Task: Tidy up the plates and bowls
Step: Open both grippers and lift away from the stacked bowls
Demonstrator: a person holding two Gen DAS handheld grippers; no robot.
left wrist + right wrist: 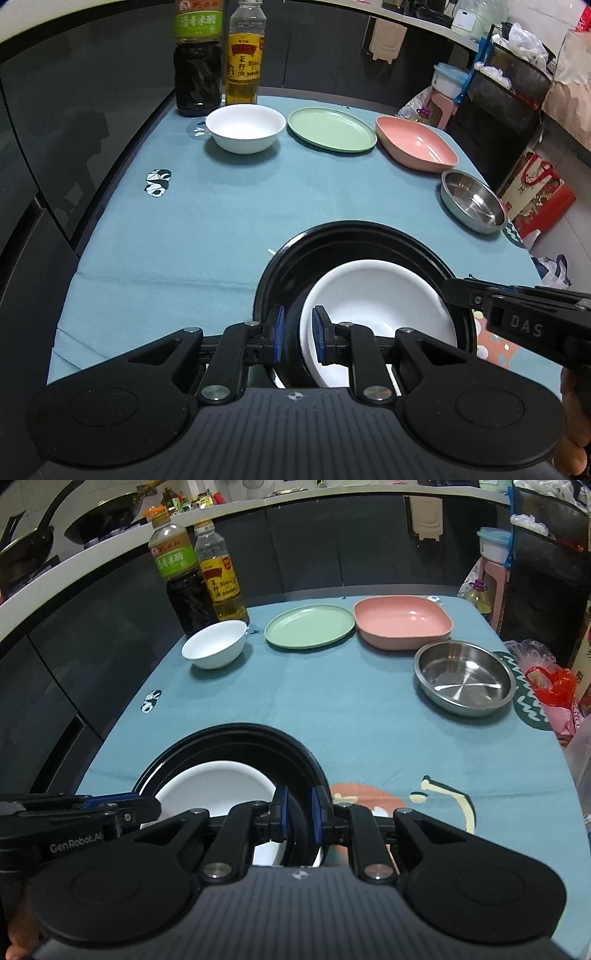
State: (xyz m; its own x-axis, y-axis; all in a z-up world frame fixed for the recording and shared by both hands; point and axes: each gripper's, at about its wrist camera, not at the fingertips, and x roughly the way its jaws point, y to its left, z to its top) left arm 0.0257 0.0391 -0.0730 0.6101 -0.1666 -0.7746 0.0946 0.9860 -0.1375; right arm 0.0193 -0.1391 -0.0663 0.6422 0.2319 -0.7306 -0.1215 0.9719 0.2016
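The black plate sits at the near edge of the table, with a white bowl resting inside it, toward the right of its well. Both tongs grip this plate by its rim. The left gripper has its blue pads narrowed on the rim at about eight o'clock of the plate, one pad outside the rim and one inside, against the bowl's wall. The right gripper clamps the opposite rim at about four o'clock, jaws just as narrow, the black edge running between its pads.

Farther out, across the blue cloth at twelve o'clock, stand a small white bowl, a green plate and a pink dish in a row from left to right, each apart from its neighbour. A steel bowl lies at two o'clock, near the table's right edge. Behind the small white bowl, two bottles stand side by side, touching.
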